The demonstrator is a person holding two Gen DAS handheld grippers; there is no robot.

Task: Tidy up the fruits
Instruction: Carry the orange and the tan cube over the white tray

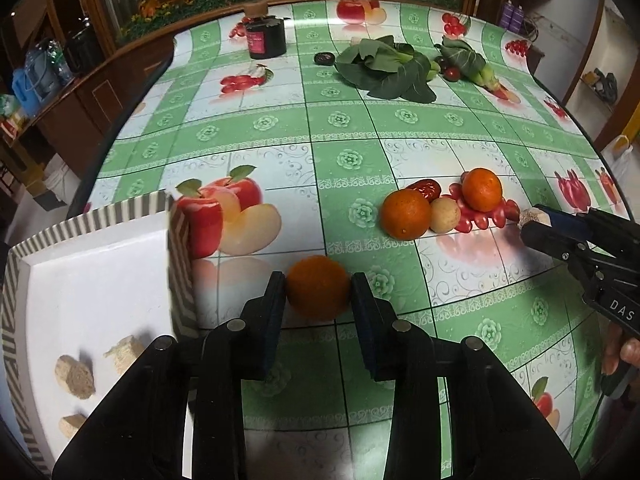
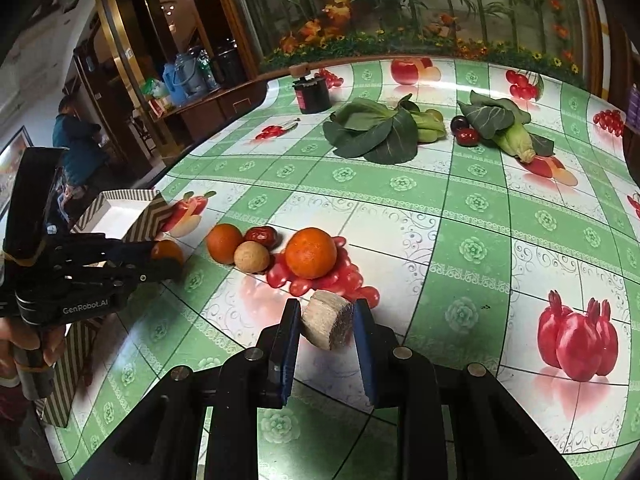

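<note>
My left gripper (image 1: 319,290) is shut on an orange (image 1: 318,289) and holds it just right of the striped white tray (image 1: 100,264), above the table. The tray holds three beige chunks (image 1: 76,376). My right gripper (image 2: 327,322) is shut on a beige root chunk (image 2: 328,324), near the fruit pile. The pile has two oranges (image 1: 405,213) (image 1: 482,189), a small tan round fruit (image 1: 444,214) and a red date (image 1: 426,189). In the right wrist view the pile shows as oranges (image 2: 311,253) (image 2: 224,243), the tan fruit (image 2: 251,256) and the date (image 2: 262,236).
Leafy greens (image 1: 384,66) (image 2: 372,130), a dark plum and a red fruit (image 2: 466,130), and corn under leaves (image 2: 514,140) lie at the far side. A dark jar (image 1: 266,36) stands far left. The table edge runs along the left, with a cabinet beyond.
</note>
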